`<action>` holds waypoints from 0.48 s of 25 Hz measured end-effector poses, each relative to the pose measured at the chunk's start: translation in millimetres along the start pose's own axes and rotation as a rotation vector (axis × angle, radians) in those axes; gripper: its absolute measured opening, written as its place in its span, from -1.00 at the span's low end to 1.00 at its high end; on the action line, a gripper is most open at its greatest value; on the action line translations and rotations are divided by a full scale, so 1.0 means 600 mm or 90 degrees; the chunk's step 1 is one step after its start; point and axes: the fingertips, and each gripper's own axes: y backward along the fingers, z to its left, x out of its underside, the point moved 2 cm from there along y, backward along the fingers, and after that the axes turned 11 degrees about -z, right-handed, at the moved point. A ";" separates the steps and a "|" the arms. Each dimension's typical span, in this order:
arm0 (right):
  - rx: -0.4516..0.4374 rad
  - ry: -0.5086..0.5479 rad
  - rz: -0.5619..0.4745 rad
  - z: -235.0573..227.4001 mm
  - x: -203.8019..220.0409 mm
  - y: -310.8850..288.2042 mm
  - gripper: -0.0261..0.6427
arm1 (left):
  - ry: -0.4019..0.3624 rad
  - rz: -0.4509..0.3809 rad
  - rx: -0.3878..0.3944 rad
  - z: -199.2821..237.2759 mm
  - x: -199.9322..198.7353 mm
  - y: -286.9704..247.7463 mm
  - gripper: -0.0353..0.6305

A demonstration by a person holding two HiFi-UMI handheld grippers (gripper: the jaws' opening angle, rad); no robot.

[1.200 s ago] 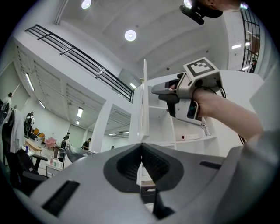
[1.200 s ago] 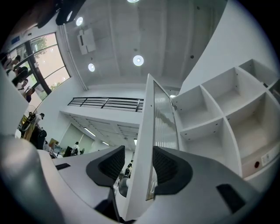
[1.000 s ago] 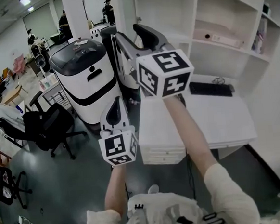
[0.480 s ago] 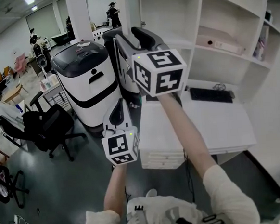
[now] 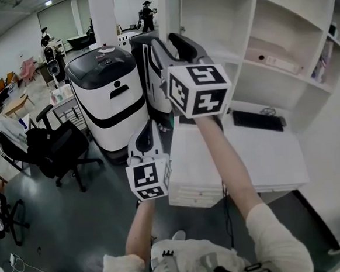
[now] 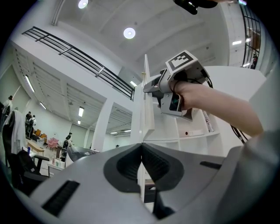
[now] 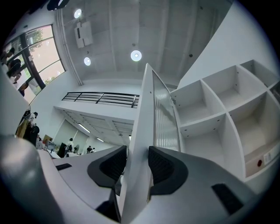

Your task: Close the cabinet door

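door (image 7: pixel 146 100) gripped by right hand-held gripper (image 7: pixel 138 153), jaws just closing; left hand-held gripper (image 6: pixel 141 148) closed.

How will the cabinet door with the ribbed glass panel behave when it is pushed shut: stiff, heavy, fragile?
The cabinet door will probably stay stiff: its edge looks thick and straight. Its ribbed glass panel may be fragile, so a slam seems risky. Being tall and thin, it likely swings easily on a light push.
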 end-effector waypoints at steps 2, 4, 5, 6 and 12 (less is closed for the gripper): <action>0.000 -0.002 -0.002 -0.002 -0.001 0.002 -0.48 | 0.004 -0.001 -0.003 0.001 0.001 -0.002 -0.88; -0.002 -0.004 -0.003 -0.006 -0.003 0.006 -0.49 | 0.009 -0.003 -0.004 -0.001 0.002 -0.005 -0.88; -0.003 -0.005 -0.002 -0.009 -0.004 0.008 -0.49 | 0.010 -0.004 -0.004 -0.002 0.002 -0.006 -0.88; -0.004 -0.006 -0.002 -0.011 -0.005 0.011 -0.50 | 0.012 -0.004 -0.004 -0.003 0.003 -0.007 -0.88; 0.003 -0.007 0.001 -0.036 -0.014 0.033 -0.54 | 0.022 -0.007 0.006 -0.016 0.005 -0.013 -0.88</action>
